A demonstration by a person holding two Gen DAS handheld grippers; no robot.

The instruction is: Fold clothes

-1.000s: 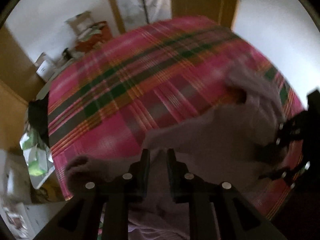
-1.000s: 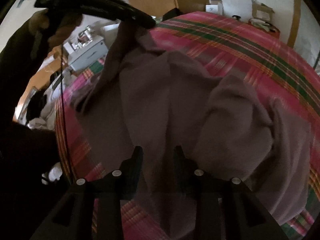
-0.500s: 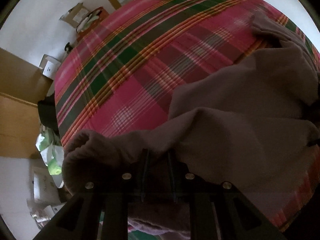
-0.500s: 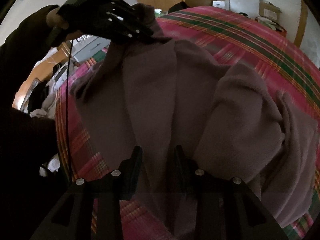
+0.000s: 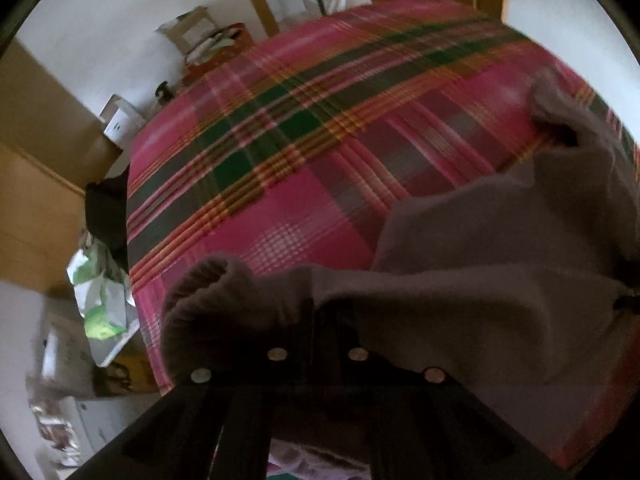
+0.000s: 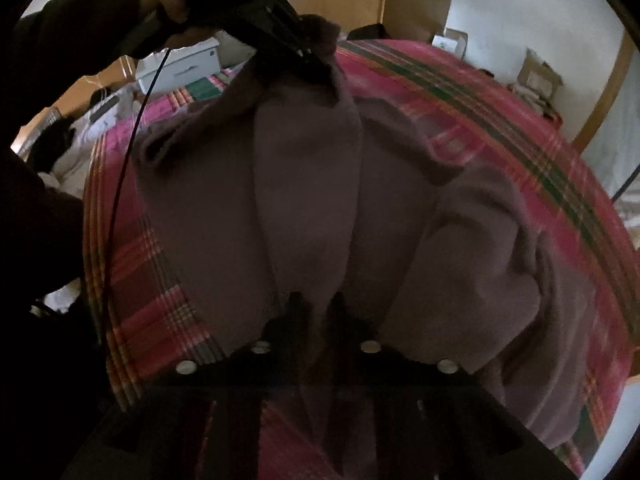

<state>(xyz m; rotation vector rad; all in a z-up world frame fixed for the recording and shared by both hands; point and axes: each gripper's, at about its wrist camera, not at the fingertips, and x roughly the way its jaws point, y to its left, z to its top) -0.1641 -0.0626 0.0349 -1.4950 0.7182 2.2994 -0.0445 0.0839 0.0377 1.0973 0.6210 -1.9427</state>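
Mauve fleece, the garment [image 5: 500, 264] lay bunched on the plaid bedspread [image 5: 304, 152] with the left gripper [image 5: 318, 316] pinched shut on its edge, while the right wrist view showed the right gripper [image 6: 316, 312] likewise clamping a fold.

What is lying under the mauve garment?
The pink plaid bedspread lies under the mauve garment, showing around it. Anything between them is covered.
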